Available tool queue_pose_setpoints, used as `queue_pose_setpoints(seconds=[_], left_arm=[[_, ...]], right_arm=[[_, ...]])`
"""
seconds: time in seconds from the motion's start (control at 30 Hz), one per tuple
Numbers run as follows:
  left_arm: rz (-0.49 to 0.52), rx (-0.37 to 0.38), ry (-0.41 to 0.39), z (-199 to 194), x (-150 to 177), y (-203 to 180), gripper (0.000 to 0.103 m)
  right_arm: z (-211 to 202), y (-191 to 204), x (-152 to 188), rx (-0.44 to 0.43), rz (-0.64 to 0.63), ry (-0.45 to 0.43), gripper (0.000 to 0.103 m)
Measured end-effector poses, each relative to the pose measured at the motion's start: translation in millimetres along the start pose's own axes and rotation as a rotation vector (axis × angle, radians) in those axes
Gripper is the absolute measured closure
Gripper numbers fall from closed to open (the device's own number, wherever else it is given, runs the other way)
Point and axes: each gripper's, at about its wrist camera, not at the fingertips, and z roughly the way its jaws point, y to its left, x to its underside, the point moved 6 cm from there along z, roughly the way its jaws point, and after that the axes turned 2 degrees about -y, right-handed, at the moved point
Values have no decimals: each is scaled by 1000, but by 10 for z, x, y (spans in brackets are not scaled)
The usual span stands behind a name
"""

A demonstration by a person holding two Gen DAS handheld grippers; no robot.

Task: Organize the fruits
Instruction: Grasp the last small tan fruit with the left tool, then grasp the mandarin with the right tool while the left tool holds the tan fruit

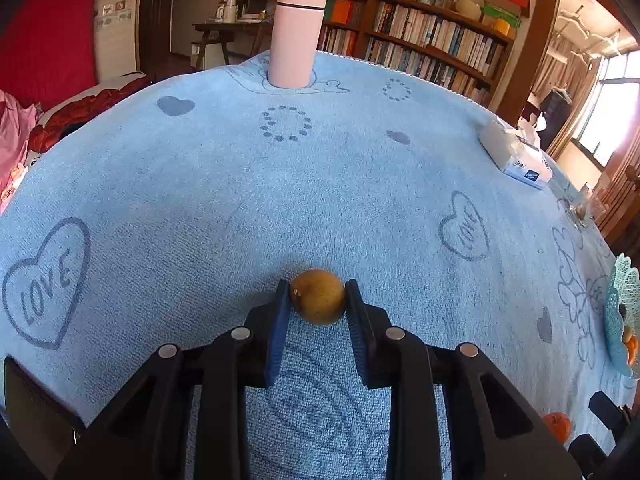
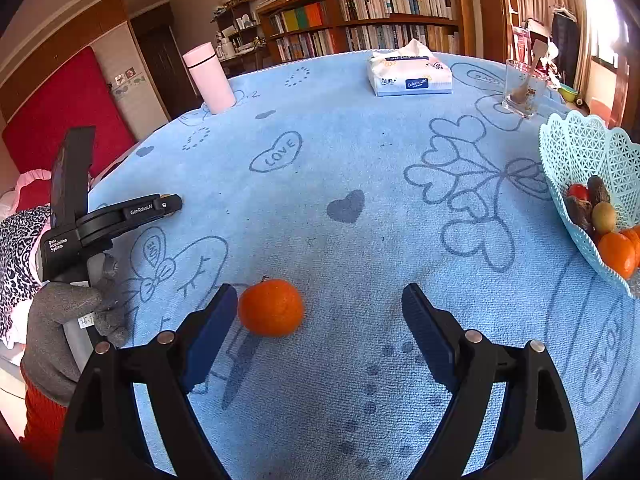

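Note:
My left gripper [image 1: 317, 294] is shut on a small brown round fruit [image 1: 317, 297], held between its blue pads just above the blue tablecloth. My right gripper [image 2: 320, 308] is open; an orange tangerine [image 2: 271, 307] lies on the cloth between its fingers, close to the left finger. A light blue lattice fruit basket [image 2: 576, 148] stands at the right and holds several fruits, among them tangerines, a tomato and a brown round fruit. The basket's edge also shows in the left wrist view [image 1: 618, 312], with the tangerine [image 1: 558, 426] low at the right. The left gripper also shows in the right wrist view [image 2: 120, 216], held by a gloved hand.
A pink thermos [image 1: 296, 36] stands at the far side of the table. A tissue pack [image 2: 410, 74] and a glass with a spoon [image 2: 522, 90] stand at the far right. A bed with red bedding [image 1: 80, 108] lies beyond the table's left edge.

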Motion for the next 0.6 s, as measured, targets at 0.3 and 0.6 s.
queue_pose_setpoints(seconds=[0.3,0.6], left_arm=[[1,0,-17,-20,15,0,75],[-2,4,-15,-14,23,12,75]], right_arm=[[174,234,69,-25,-44,41,17],[319,272,108,-13,-55,95,62]])
